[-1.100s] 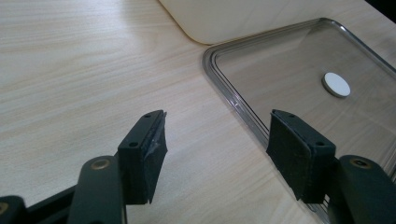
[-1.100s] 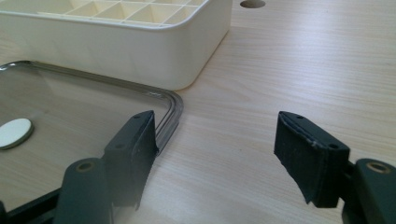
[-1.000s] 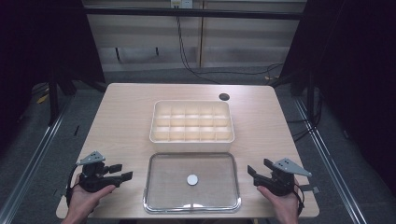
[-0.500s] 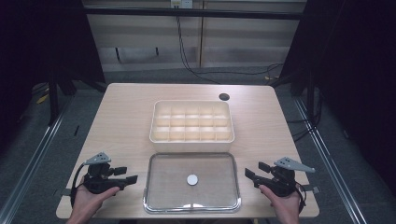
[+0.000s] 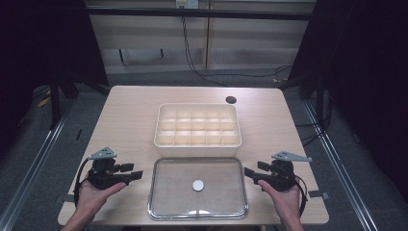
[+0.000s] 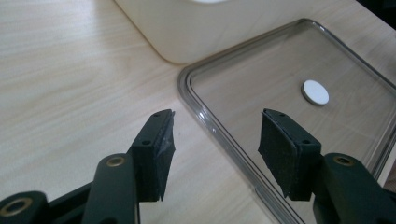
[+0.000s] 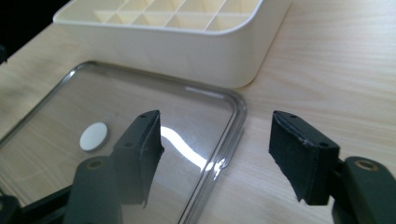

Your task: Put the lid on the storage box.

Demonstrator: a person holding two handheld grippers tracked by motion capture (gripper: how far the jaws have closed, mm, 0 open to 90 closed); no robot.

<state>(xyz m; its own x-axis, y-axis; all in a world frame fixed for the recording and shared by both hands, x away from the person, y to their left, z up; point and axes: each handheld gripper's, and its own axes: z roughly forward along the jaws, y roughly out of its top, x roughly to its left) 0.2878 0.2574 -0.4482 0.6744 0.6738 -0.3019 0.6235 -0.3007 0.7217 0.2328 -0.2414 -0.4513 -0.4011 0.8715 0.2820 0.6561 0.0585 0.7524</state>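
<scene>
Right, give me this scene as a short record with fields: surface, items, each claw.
surface: light wooden table
lid: clear rectangular plastic lid lying flat at the near edge, a small white round disc at its middle
box: cream plastic box with a grid of compartments, just behind the lid, compartments look empty
left claw: open, straddling the lid's rim, jaws have just been closing, not pressing on it
right claw: open, astride the lid's other rim, jaws have just been closing, no contact

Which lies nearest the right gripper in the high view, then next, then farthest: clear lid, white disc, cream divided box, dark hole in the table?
1. Clear lid, just beside the right gripper.
2. White disc, at the lid's middle.
3. Cream divided box, behind the lid.
4. Dark hole, far side of the table.
</scene>
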